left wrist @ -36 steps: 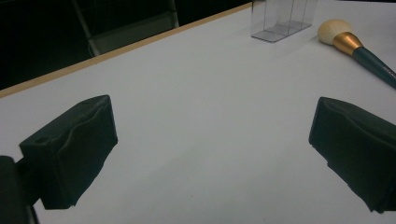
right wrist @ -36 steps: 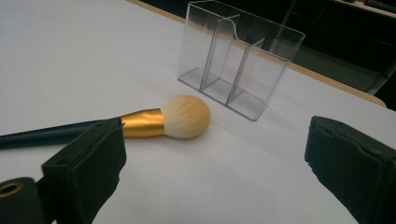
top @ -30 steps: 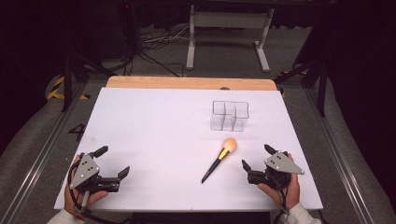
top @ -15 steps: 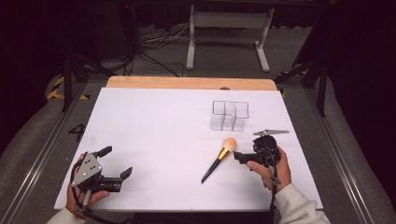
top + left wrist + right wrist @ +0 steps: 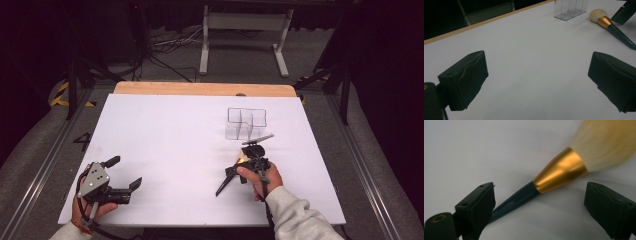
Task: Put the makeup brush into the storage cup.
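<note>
I am holding my right gripper (image 5: 245, 162) low over the makeup brush (image 5: 564, 173), jaws spread apart on either side of it and not touching it; in the right gripper view the dark handle is running between the two black pads, with the gold ferrule and cream bristles lying just ahead of them. The brush is lying flat on the white tabletop (image 5: 165, 135), right of centre, bristle end pointing toward the far edge and handle tip pointing back toward me. In the high view my right hand (image 5: 260, 177) is covering most of the brush, so only the handle tip is showing clearly there. A clear plastic organiser (image 5: 246, 123) with open compartments is standing upright just beyond the brush, apart from it. My left gripper (image 5: 122, 177) is resting near the front left corner of the tabletop, well apart from the brush, jaws wide open and holding nothing; its own view is looking across bare white surface toward the brush and organiser.
</note>
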